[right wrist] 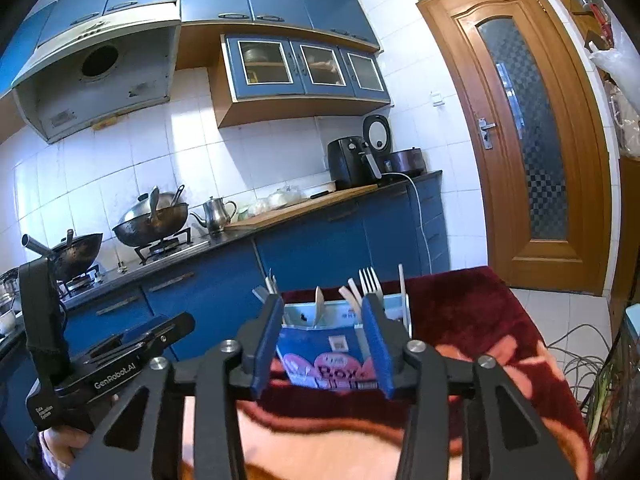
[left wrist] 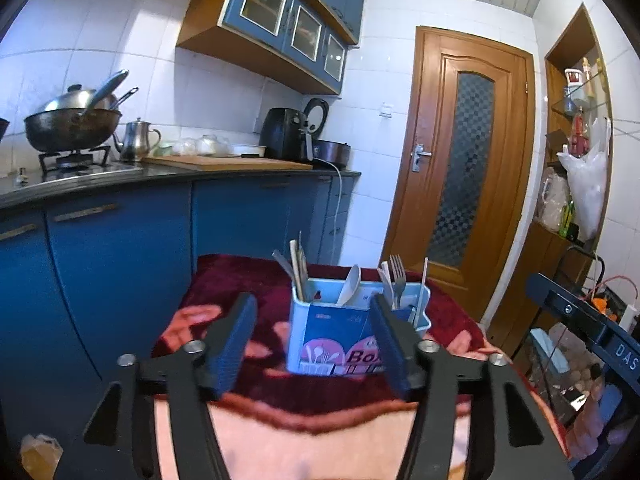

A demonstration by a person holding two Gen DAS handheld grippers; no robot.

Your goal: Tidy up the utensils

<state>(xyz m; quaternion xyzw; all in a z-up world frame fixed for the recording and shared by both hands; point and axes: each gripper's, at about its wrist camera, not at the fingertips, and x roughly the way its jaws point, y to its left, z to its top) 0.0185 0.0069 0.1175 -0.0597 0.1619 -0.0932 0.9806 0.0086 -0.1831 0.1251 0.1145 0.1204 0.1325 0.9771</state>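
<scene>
The holder [left wrist: 340,336], a pale blue box with several compartments, stands upright on the red patterned blanket [left wrist: 224,284] that covers the surface, toward its far edge. All visible utensils are stowed upright in it: chopsticks [left wrist: 298,266] in the left compartment, a white spoon [left wrist: 350,286] in the middle, a fork [left wrist: 398,276] and pale sticks on the right. No loose utensil is seen on the blanket, so the sorting is judged to be complete or nearly so.

The fingers of the left gripper [left wrist: 316,346] are spread wide, with nothing between them; those of the right gripper [right wrist: 322,342] are parted less widely and are likewise empty. Both sets are held short of the holder, not touching it.

If a final check or straightening is required, the holder should be approached from the front and low, so that the protruding handles are not struck and the light box is not tipped.

Open room is available on the near part of the blanket. Beyond the holder the surface ends shortly, with blue cabinets [left wrist: 120,248] behind and a wooden door [left wrist: 460,168] to the right; pushing the holder away from the person is to be avoided. The left gripper's body lies close to the right gripper's left, so sideways moves should be kept small.
</scene>
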